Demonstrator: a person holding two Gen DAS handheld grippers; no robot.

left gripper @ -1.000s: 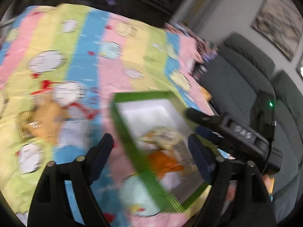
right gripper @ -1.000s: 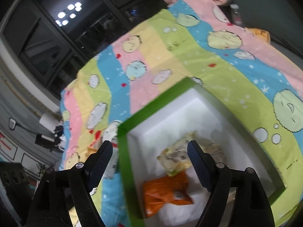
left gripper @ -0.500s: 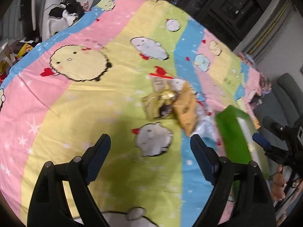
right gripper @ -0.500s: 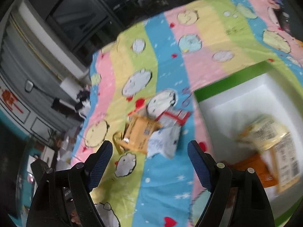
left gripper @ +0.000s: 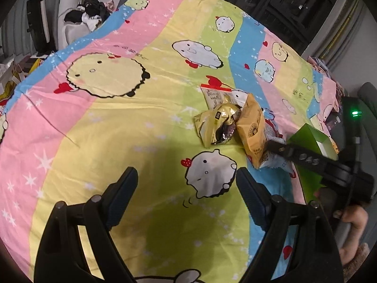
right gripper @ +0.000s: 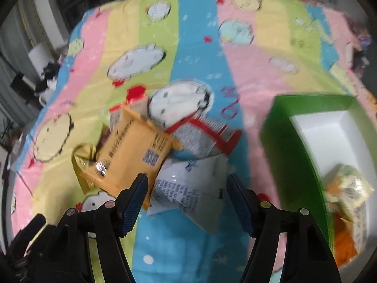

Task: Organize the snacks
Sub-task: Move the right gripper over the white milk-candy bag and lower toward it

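Several snack packets lie in a heap on the striped cartoon bedspread: a tan packet [right gripper: 134,153], a gold one [right gripper: 82,160], a red-edged white one [right gripper: 202,139] and a white packet with blue print [right gripper: 190,184]. My right gripper [right gripper: 187,191] straddles the white packet. Its jaws are closing, and the pads stand just off the packet's edges. Short of the heap [left gripper: 231,122], my left gripper [left gripper: 186,188] hangs open over bare bedspread, holding nothing. To the right, the green box [right gripper: 289,146] holds a pale yellow packet [right gripper: 351,184] and an orange one [right gripper: 344,238].
In the left wrist view the right tool's black housing [left gripper: 329,167] reaches in from the right, with a hand [left gripper: 353,221] below it. The green box [left gripper: 308,136] sits behind it. Dark clothes [left gripper: 89,14] lie past the bed's far left edge, and a grey sofa [left gripper: 370,99] stands at right.
Both views have swung from the green box to the snack heap left of it. My right gripper has dropped over the white packet and its jaws have narrowed. The left jaws stay wide.
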